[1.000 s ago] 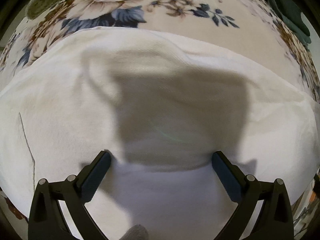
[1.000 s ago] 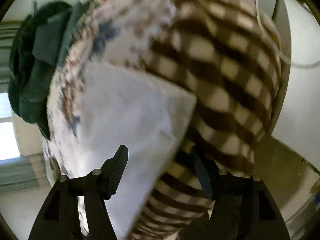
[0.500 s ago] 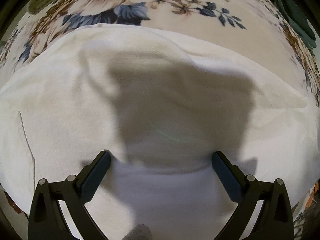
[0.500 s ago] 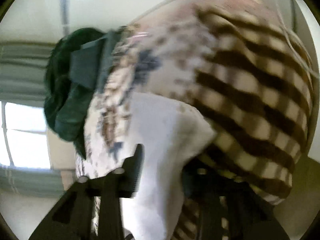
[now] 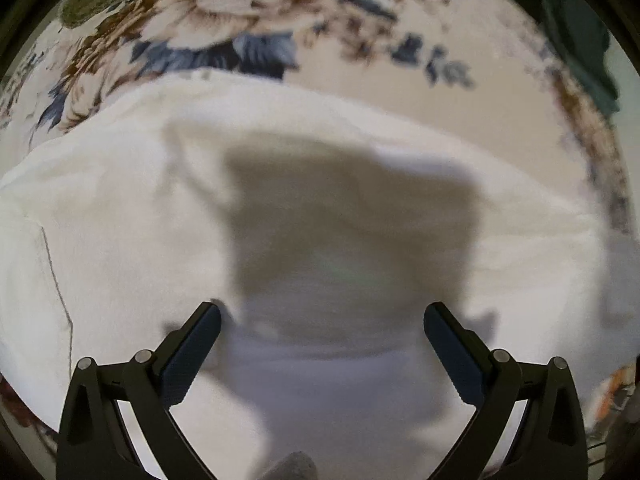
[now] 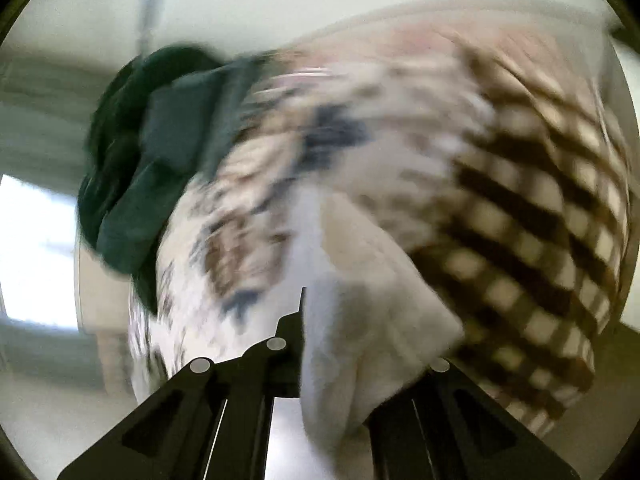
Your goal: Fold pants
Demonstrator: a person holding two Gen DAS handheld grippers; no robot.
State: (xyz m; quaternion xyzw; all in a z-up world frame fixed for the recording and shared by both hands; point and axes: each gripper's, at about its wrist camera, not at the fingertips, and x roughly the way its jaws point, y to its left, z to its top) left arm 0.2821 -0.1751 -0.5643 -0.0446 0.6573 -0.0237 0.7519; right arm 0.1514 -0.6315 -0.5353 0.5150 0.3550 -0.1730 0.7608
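Note:
White pants (image 5: 120,240) lie spread across a floral bedspread (image 5: 248,32) and fill most of the left wrist view. My left gripper (image 5: 322,328) is open just above the cloth, with its shadow on the pants. In the blurred right wrist view my right gripper (image 6: 340,344) is shut on a bunched end of the white pants (image 6: 372,304), which it holds lifted off the bed. The right finger is mostly hidden by the cloth.
A dark green garment (image 6: 152,160) lies at the bed's far edge, also at the top right of the left wrist view (image 5: 580,40). A brown and cream checked blanket (image 6: 540,240) covers the bed to the right. A bright window (image 6: 32,248) is at the left.
My right gripper has closed on the end of the pants and lifted it, swinging fast. My left gripper stays open and has pulled back slightly over the cloth.

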